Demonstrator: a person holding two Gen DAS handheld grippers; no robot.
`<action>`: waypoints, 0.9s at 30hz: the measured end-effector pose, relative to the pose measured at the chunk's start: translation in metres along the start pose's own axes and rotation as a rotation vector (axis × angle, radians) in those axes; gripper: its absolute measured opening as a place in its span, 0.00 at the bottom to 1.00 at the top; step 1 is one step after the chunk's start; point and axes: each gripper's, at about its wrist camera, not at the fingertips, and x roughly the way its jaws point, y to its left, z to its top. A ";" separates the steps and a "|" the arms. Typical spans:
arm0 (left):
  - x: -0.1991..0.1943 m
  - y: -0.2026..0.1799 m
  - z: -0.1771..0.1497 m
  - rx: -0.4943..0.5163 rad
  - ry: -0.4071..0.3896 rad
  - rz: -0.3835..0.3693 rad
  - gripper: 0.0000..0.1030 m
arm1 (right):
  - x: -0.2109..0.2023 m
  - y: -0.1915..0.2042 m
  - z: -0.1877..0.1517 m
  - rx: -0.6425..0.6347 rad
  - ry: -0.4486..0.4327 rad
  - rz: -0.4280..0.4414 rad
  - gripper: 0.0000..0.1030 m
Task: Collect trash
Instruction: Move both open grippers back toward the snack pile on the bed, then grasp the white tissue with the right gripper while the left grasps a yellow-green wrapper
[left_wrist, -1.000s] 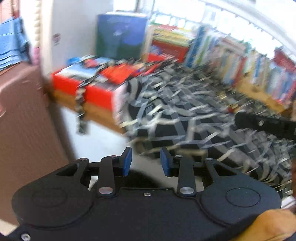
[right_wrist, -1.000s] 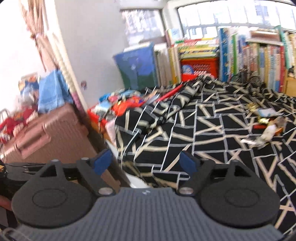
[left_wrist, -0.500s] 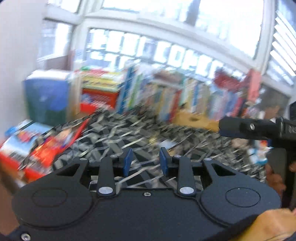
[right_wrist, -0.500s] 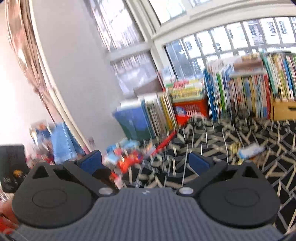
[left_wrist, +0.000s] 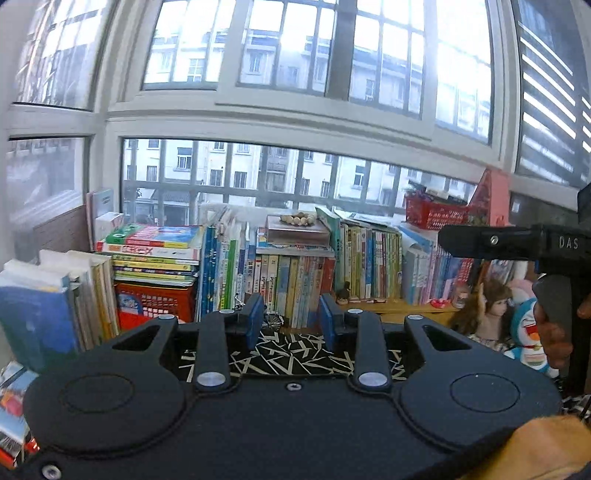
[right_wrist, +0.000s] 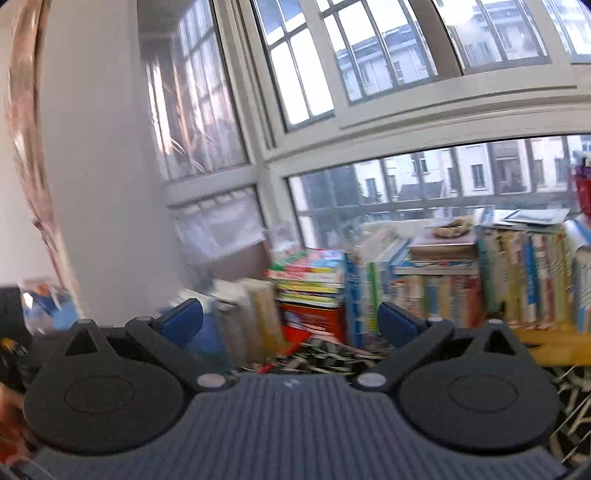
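Left hand-held gripper (left_wrist: 291, 326) part-open, empty; right hand-held gripper (right_wrist: 290, 321) wide, empty

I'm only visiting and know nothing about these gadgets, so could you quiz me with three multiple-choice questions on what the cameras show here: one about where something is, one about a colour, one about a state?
1. Where does the string of beads lie?
A. on a flat box on top of the books
B. on the patterned cloth
C. in the red basket

2. What colour are the left hand-held gripper's finger pads?
A. red
B. blue
C. white

3. What is between the right hand-held gripper's fingers?
A. a book
B. a wrapper
C. nothing; they are open

Answers: 1 A, the beads rest on the box above the book row. 2 B, both pads show blue. 3 C, the fingers stand wide apart with only background between them.
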 end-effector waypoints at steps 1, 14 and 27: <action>0.016 -0.005 0.000 0.010 0.007 0.002 0.33 | 0.007 -0.008 -0.001 -0.020 0.017 -0.013 1.00; 0.176 -0.026 -0.157 0.049 0.356 0.044 0.65 | 0.110 -0.127 -0.135 -0.087 0.447 -0.102 1.00; 0.222 -0.041 -0.266 0.146 0.623 -0.049 0.65 | 0.166 -0.125 -0.220 0.066 0.659 0.142 0.71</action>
